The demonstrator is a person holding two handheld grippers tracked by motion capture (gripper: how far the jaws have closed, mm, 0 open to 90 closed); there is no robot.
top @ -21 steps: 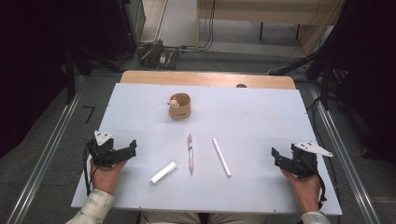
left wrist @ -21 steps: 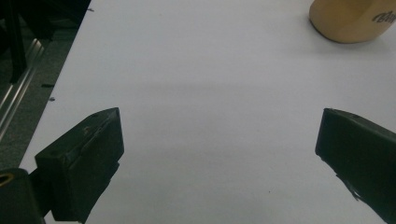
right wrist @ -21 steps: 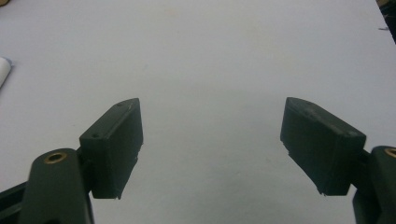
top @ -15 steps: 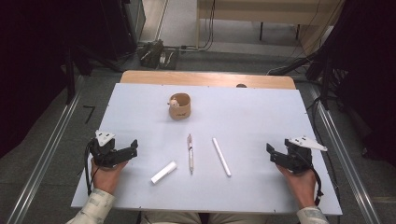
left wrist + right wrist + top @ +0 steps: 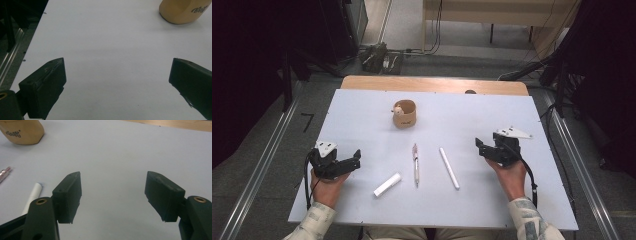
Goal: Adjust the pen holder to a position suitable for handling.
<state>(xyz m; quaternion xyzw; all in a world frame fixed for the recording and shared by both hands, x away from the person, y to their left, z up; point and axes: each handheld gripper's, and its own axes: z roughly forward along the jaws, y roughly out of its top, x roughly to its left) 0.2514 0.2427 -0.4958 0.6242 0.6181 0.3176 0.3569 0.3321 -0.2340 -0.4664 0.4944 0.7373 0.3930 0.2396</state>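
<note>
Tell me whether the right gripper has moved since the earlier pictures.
Yes. The right gripper has moved inward, toward the long white stick, away from the table's right edge.

A tan cup (image 5: 405, 114) stands mid-table (image 5: 362, 110), perhaps holding a small figure.

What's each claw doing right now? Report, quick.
Left claw: open, holding nothing, above the bare table.
Right claw: open, holding nothing, beside the long white stick.
</note>
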